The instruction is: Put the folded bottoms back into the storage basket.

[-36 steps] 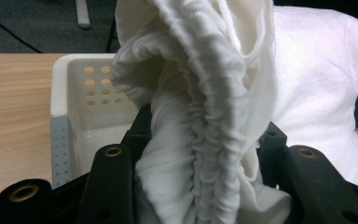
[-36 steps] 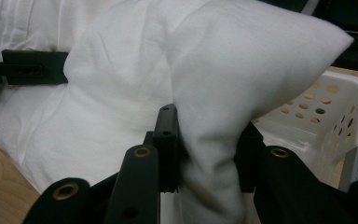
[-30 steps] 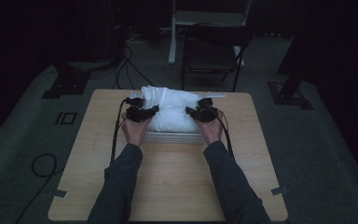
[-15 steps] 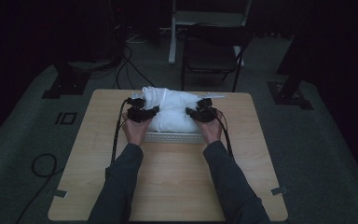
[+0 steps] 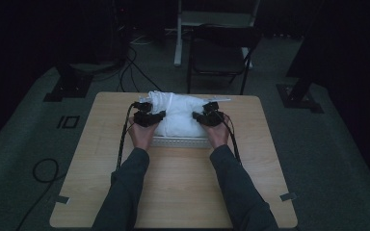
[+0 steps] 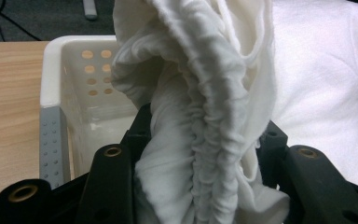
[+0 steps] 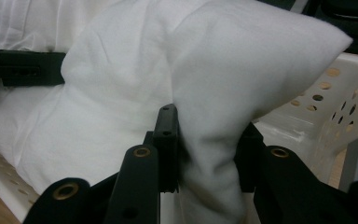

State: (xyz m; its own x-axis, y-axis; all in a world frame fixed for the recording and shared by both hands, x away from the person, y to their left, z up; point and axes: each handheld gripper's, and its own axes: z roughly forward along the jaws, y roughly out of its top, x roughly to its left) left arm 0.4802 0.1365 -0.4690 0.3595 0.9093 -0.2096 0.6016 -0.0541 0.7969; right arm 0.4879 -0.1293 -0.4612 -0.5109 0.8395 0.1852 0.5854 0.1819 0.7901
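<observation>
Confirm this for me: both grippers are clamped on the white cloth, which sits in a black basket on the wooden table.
Not quite: the basket is white, as the left gripper view shows. The rest holds: the left gripper and right gripper clamp the white cloth on the wooden table.

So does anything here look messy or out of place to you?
Nothing looks spilled or broken. The white cloth is heaped well above the rim of the perforated white basket, bunched rather than folded. The left gripper and right gripper each pinch a fold of it, one at each end of the heap.
</observation>
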